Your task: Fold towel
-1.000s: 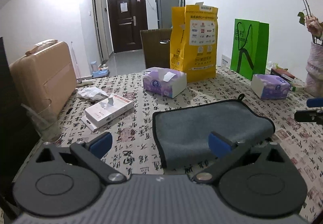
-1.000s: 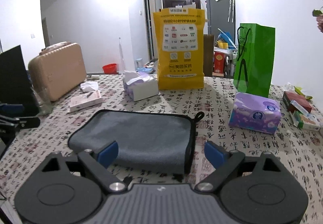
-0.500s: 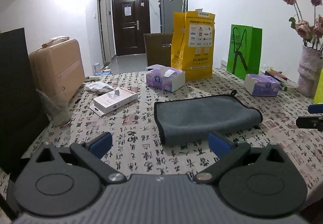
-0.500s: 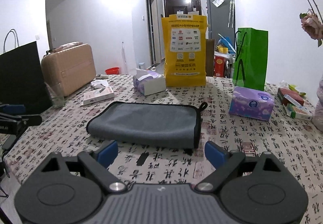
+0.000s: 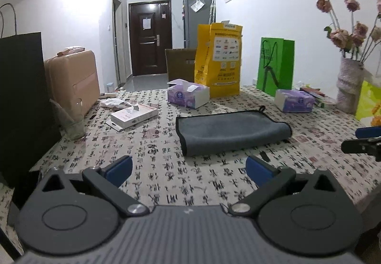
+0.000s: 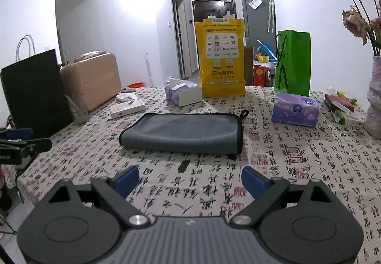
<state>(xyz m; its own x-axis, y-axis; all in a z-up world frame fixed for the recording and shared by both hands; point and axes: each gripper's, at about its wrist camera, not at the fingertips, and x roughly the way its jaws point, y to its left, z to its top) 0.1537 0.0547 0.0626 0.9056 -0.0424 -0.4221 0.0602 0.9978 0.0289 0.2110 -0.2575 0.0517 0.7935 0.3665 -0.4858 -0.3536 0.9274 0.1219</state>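
A grey towel (image 5: 231,129) with black trim lies folded flat on the patterned tablecloth (image 5: 162,168), with a small hanging loop at its far corner. It also shows in the right wrist view (image 6: 183,132). My left gripper (image 5: 189,168) is open and empty, held above the near table edge, well short of the towel. My right gripper (image 6: 190,179) is open and empty, also back from the towel. The right gripper's tip shows at the right edge of the left wrist view (image 5: 364,142).
Two purple tissue boxes (image 5: 188,96) (image 5: 294,103), a yellow bag (image 5: 218,61) and a green bag (image 5: 277,65) stand behind the towel. A white box (image 5: 134,115), a glass (image 5: 71,121), a suitcase (image 5: 73,80) and a black bag (image 5: 21,97) are left. A flower vase (image 5: 348,88) is right.
Both grippers have pulled back and up from the towel toward the near table edge. The towel stays folded on the table. Both stay open.
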